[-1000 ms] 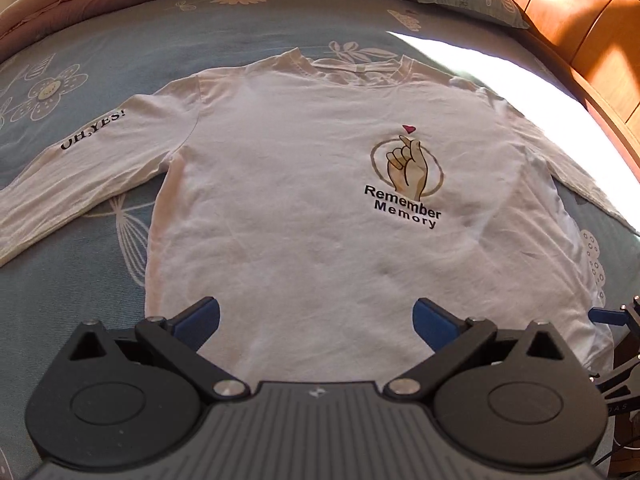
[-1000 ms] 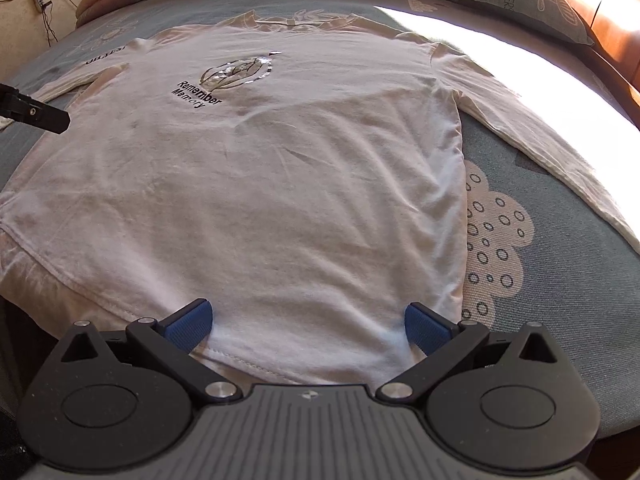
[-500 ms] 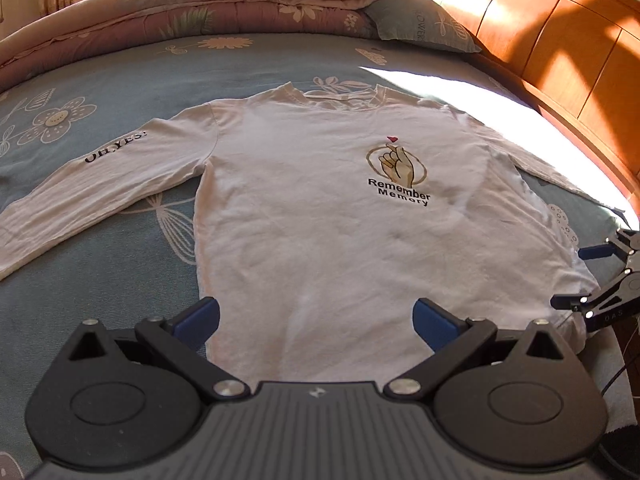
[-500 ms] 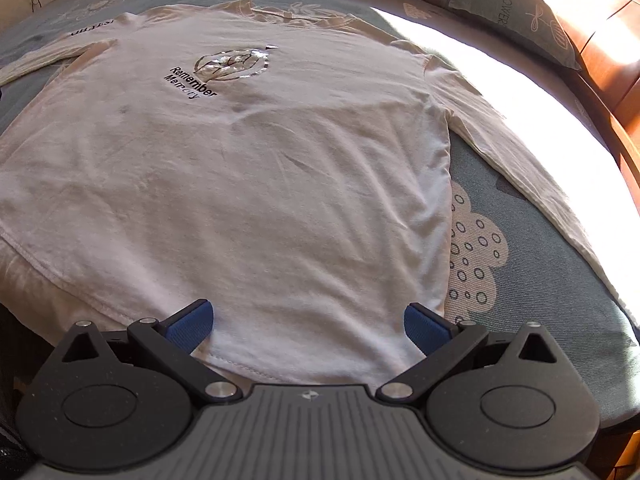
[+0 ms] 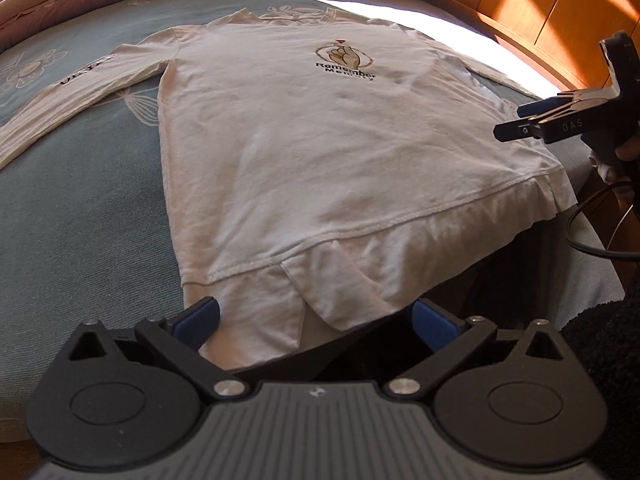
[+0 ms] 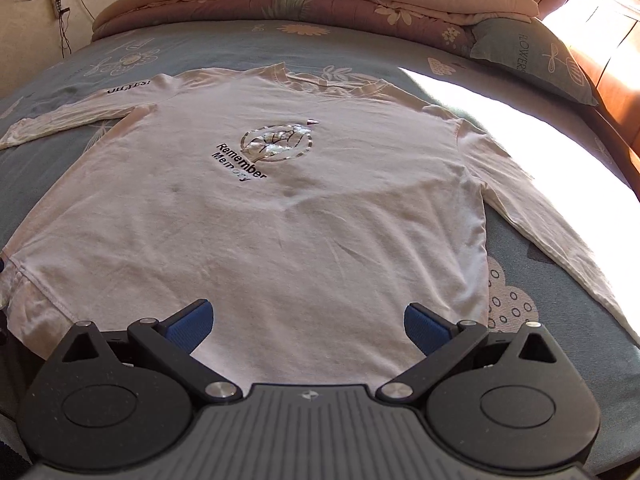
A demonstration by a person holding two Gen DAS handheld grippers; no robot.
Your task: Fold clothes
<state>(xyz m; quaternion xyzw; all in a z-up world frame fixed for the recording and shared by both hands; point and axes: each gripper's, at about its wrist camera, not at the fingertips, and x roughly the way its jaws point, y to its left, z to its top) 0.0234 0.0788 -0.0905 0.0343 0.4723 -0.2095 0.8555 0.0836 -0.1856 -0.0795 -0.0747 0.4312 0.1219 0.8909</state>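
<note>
White shirt flat on bed; both grippers wide open, empty. Left view only: hem overhangs bed edge, 6 o'clock. Print "Remember Memory"; sleeve "UH,YES!".

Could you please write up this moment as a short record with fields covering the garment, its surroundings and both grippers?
garment: white long-sleeved shirt, front up, spread flat
print: "Remember Memory" logo on chest; text on one sleeve
surface: blue floral bedsheet
hem: hangs over the bed edge
fold progress: none yet, both sleeves out
left gripper: open, at the hem, holding nothing
right gripper: open, over the hem, holding nothing
background: pillow, folded quilt
</note>
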